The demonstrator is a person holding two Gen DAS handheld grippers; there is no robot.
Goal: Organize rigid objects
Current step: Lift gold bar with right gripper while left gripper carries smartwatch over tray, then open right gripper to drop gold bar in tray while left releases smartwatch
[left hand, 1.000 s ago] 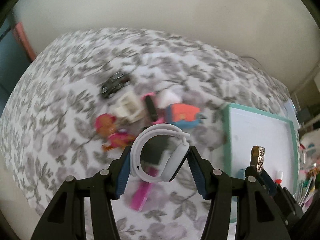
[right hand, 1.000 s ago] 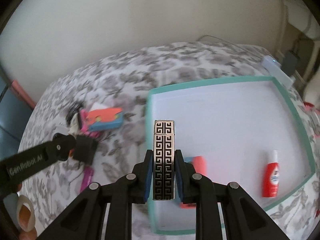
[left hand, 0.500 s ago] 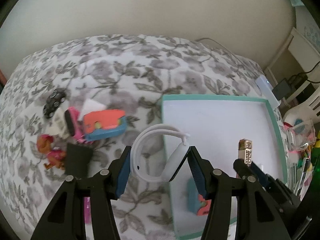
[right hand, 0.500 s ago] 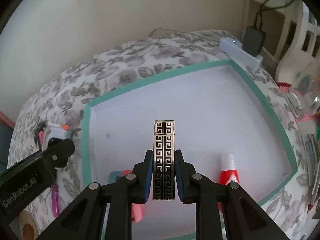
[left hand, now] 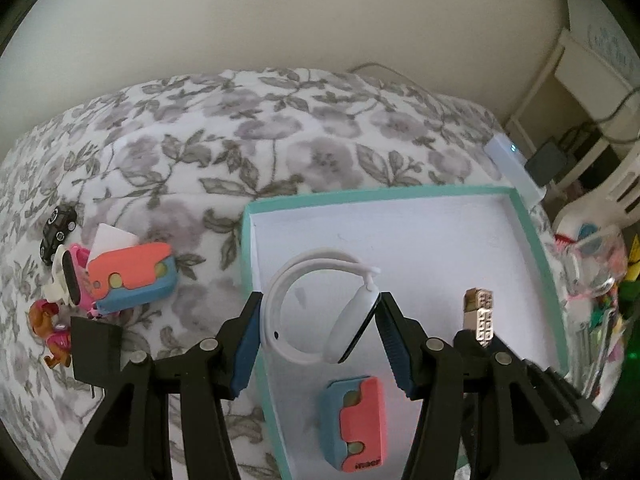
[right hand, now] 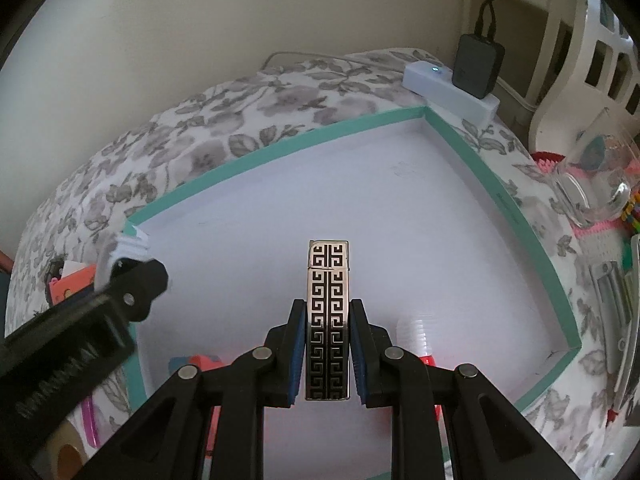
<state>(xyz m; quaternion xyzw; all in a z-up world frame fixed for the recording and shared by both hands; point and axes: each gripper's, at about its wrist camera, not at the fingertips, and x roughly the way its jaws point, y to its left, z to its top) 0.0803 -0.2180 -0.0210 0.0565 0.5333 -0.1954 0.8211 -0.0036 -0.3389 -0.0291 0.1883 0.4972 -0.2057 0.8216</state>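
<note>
Quickly: my left gripper (left hand: 320, 330) pinched white headphones (left hand: 320, 308) over the teal-rimmed tray (left hand: 536, 248); my right gripper (right hand: 328, 344) clamped tight on a patterned lighter (right hand: 328, 300), also above the tray. Orange-blue case (left hand: 358, 424) lay inside it; another case (left hand: 132, 278) sat on the floral bedspread (left hand: 280, 152).

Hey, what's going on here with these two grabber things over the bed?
A person is sorting small things into a teal-rimmed box on a flowered bedspread. The left tongs grip a white smartwatch over the box's left side. The right tongs are shut on a silver lighter with a black key pattern, held above the box floor. A coral and blue case already lies inside. Another such case, a toy car and a figurine are on the bedspread.
</note>
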